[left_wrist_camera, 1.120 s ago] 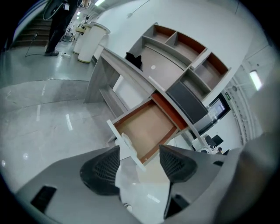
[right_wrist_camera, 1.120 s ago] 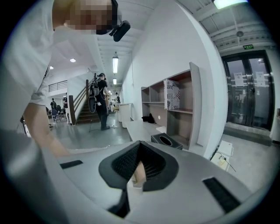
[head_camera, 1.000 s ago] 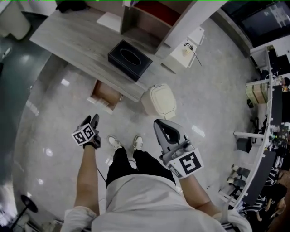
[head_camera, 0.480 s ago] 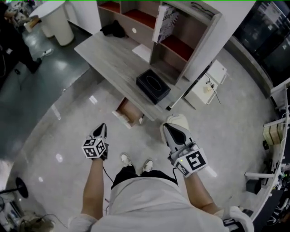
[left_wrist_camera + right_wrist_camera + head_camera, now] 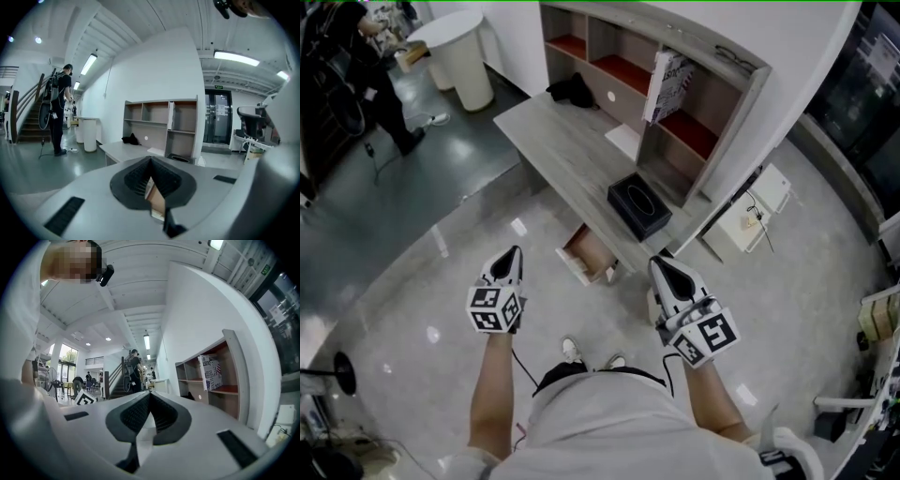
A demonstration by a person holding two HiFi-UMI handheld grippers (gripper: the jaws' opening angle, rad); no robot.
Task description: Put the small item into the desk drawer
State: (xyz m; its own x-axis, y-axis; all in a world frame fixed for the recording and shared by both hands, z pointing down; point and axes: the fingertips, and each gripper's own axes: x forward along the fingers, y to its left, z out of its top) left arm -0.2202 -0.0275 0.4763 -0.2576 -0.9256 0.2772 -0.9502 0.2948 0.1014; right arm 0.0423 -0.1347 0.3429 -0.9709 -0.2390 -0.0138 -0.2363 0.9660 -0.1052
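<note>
Left gripper (image 5: 512, 255): jaws pressed together at the tips, nothing gripped; the brown patch seen behind the jaws in the left gripper view looks like the drawer interior. Right gripper (image 5: 660, 266): jaws likewise together, nothing between them. Both are held over the floor, well short of the desk (image 5: 567, 150).

The drawer (image 5: 589, 255) stands pulled out below the desk's front edge, ahead of and between the two grippers. The small item cannot be made out in any view.

On the desk: a black tissue box (image 5: 639, 206) at the near right corner against the shelf unit (image 5: 712, 112), a white sheet (image 5: 628, 141) by the unit's base, a black bundle (image 5: 572, 91) towards the far end.

Around it: a white low cabinet (image 5: 750, 211) right of the desk, a white round stand (image 5: 464, 56) and a standing person (image 5: 352, 52) beyond the far end.
</note>
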